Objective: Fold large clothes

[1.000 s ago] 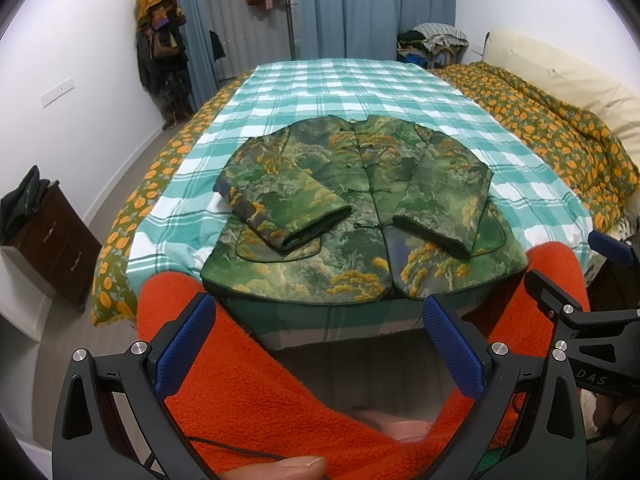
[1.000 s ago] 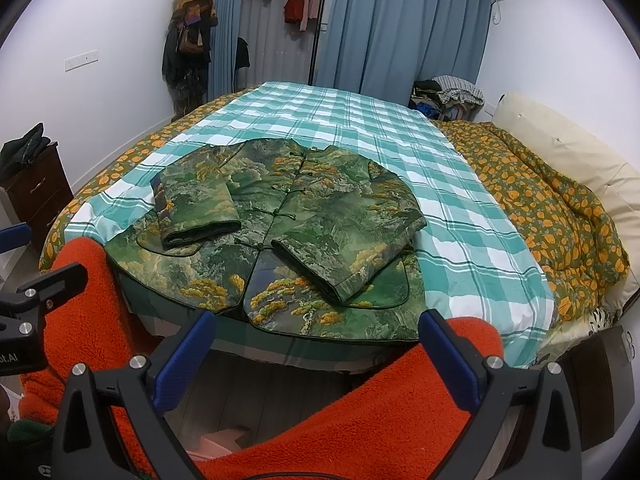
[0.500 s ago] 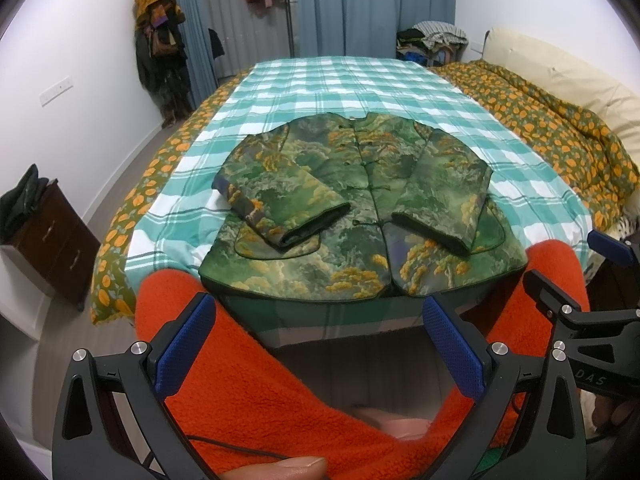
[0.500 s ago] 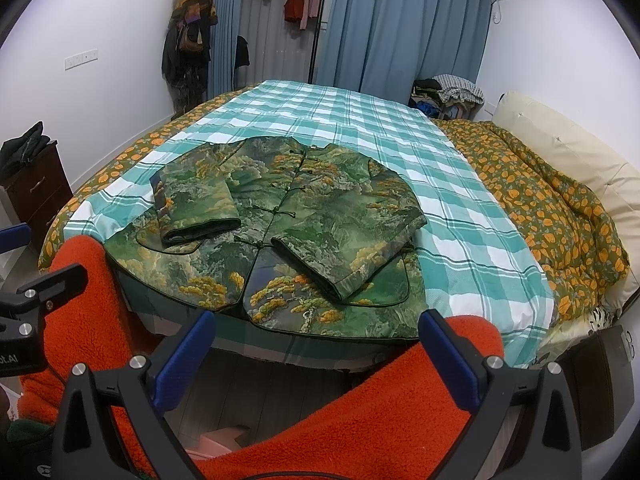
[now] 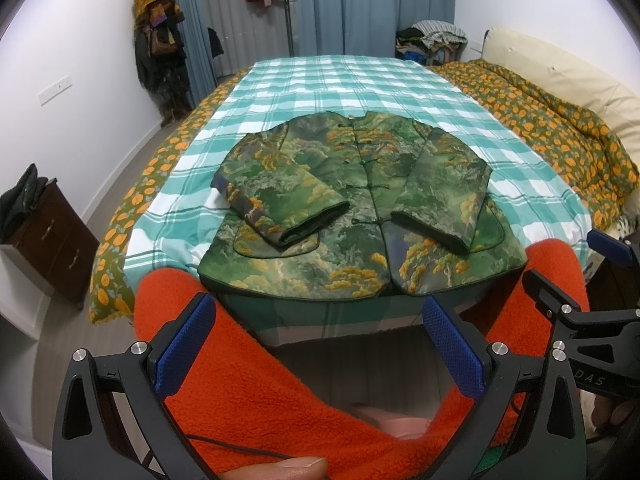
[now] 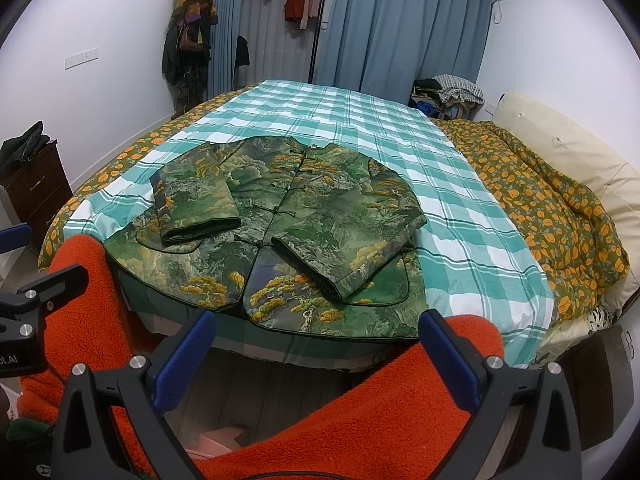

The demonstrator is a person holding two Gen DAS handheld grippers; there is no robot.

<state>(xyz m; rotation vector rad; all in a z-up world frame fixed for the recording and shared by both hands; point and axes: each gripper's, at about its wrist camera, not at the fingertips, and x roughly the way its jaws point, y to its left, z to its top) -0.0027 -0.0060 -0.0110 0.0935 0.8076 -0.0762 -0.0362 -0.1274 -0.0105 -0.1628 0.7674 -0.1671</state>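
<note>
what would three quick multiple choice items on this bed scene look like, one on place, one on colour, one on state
1. Where does the jacket lie?
A. near edge of the bed
B. on the dresser
C. on the floor

2. What colour are the pads on the tongs?
A. red
B. blue
C. yellow

3. How are the jacket's sleeves?
A. spread out sideways
B. hanging off the bed
C. folded in over the front

Answers:
1. A, the jacket rests on the checked sheet, hem at the near edge.
2. B, the left tongs and right tongs have blue pads.
3. C, both cuffs lie over the front.
</note>
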